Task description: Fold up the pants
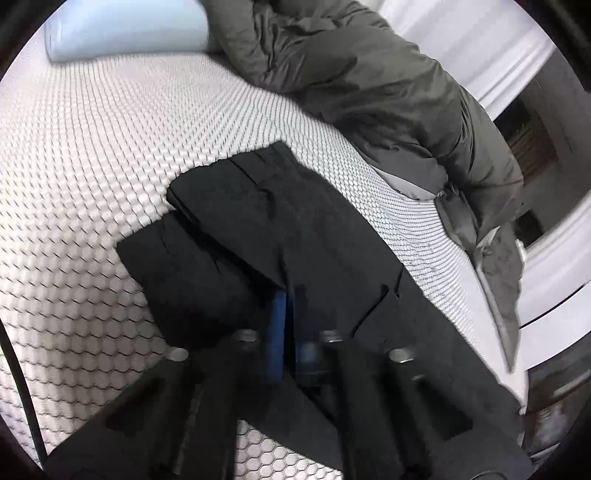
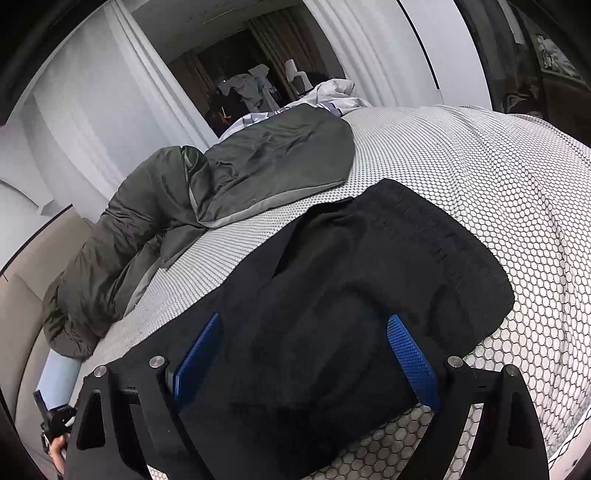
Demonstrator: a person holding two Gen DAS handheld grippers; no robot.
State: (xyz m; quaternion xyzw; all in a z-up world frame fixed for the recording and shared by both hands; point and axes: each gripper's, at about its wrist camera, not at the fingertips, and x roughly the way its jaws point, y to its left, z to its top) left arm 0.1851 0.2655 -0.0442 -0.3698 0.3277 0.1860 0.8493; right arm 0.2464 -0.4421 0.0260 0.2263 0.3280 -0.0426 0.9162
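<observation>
- While my left gripper (image 1: pixel 286 325) pinches the black pants (image 1: pixel 258 236), I should lift evenly toward the mattress (image 1: pixel 92 147) edge.
- My right gripper (image 2: pixel 306 347) gapes wide, empty, straddling cloth.

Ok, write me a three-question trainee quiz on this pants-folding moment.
1. True or false: the right gripper has its jaws spread wide over the black pants.
2. What does the left gripper appear to do? A) hover wide open B) pinch the black pants, jaws nearly closed C) hold the light blue pillow
3. Fill in: the dark green quilt lies on the honeycomb-patterned ____.

Key: 1 true; 2 B; 3 mattress.
</observation>
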